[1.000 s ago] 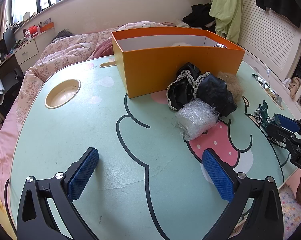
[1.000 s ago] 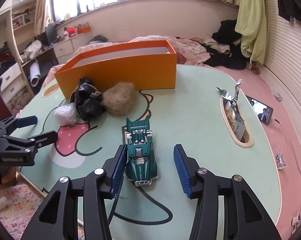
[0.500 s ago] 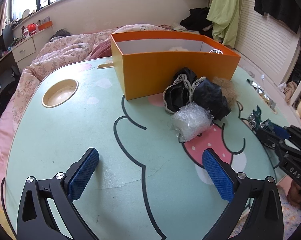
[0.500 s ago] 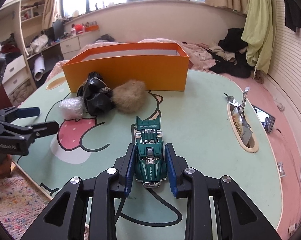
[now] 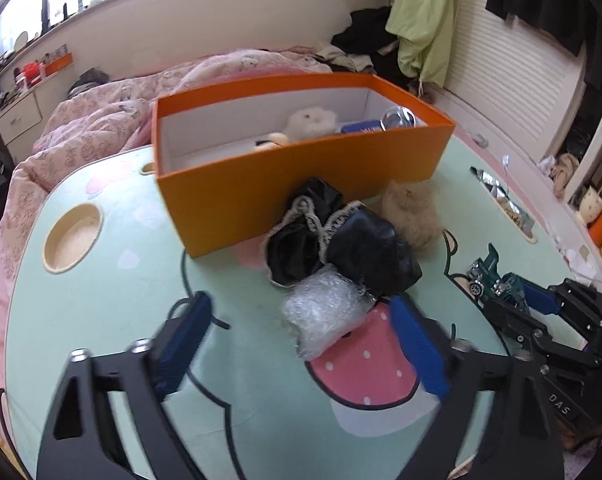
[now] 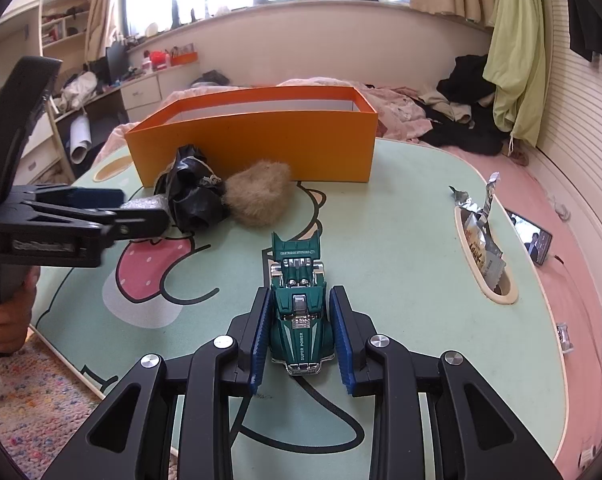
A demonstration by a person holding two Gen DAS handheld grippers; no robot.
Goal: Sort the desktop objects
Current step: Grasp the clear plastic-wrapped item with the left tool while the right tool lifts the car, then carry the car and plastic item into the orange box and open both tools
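ribbed blue pads (image 6: 259, 336) against glossy green toy car (image 6: 301, 316)

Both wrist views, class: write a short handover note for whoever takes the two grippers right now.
Right gripper: shut on the green toy car, which looks just off the table.
Left gripper: open, near the clear plastic wad, not gripping it.
Orange box: already holds a fluffy white toy, a blue item and a clear ball.
Left on the table in front of the box: plastic wad, black lace-trimmed bundle, tan fur ball.
Likely next: car into the box, then the wad.
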